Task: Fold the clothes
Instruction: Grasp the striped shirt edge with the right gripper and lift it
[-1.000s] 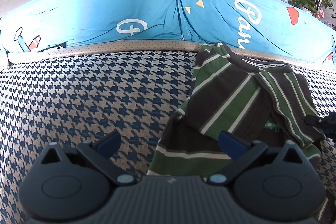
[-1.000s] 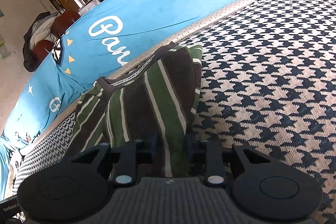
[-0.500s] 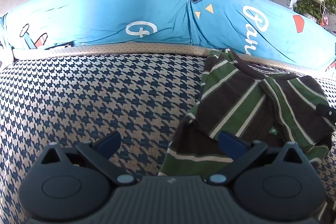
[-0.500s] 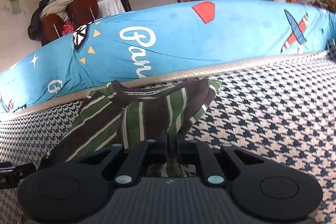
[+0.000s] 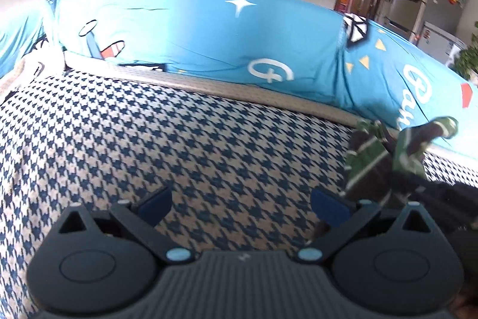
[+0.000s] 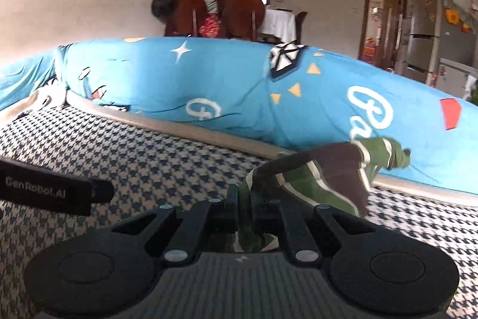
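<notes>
Right gripper [image 6: 245, 204] clamped on shirt [image 6: 325, 169]; cloth trails up-right from jaws over sofa [image 6: 149, 163]. Left gripper [image 5: 240, 201] wide, empty; shirt lies to its right, near.

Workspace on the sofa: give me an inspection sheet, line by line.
Surface: houndstooth cover, mostly bare.
Job's things: striped garment, green and brown, bunched and lifted off the cover.
Clutter: nothing seen.
Grippers: right gripper shut on the striped garment; left gripper open, nothing between its fingers.
Cables: nothing seen.
Surroundings: blue printed cushion cover along the back edge; wooden chairs, doorway and fridge behind.
</notes>
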The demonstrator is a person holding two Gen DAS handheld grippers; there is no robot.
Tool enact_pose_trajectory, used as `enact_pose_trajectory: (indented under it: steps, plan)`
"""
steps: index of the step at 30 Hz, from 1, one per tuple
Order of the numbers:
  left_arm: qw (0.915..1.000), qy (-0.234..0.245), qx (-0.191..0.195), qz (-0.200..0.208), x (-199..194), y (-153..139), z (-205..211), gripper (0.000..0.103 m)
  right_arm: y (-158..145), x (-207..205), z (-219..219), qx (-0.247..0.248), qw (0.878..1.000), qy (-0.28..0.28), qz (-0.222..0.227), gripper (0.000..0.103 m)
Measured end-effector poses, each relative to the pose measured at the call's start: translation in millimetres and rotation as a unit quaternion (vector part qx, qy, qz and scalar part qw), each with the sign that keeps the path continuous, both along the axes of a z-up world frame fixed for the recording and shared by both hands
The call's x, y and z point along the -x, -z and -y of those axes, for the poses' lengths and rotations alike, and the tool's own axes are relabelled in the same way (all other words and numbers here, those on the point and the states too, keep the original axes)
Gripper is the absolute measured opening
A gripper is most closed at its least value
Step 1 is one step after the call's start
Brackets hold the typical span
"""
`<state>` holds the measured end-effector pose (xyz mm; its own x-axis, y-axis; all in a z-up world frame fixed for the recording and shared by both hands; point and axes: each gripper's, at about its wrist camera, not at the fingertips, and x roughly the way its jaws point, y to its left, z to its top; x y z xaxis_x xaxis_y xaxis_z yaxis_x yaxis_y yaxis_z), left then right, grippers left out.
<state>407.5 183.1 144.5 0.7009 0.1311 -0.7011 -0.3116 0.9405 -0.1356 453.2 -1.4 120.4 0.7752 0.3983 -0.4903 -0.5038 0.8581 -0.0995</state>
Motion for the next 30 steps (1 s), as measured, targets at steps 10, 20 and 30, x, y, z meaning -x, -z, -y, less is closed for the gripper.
enact_pose_trajectory:
  steps: [10, 20, 30]
  plan:
    - [0.9999, -0.008, 0.012, 0.003, -3, 0, -8, 0.103, 17, -15, 9, -0.055, 0.997, 0.008, -0.045, 0.028]
    - [0.9996, 0.028, -0.008, -0.007, -4, 9, 17, 0.103, 9, 1, 77, -0.088, 0.99, 0.066, -0.082, 0.033]
    - [0.997, 0.063, -0.029, -0.034, 0, 29, 37, 0.103, 16, 52, 116, -0.053, 0.99, 0.08, -0.1, 0.049]
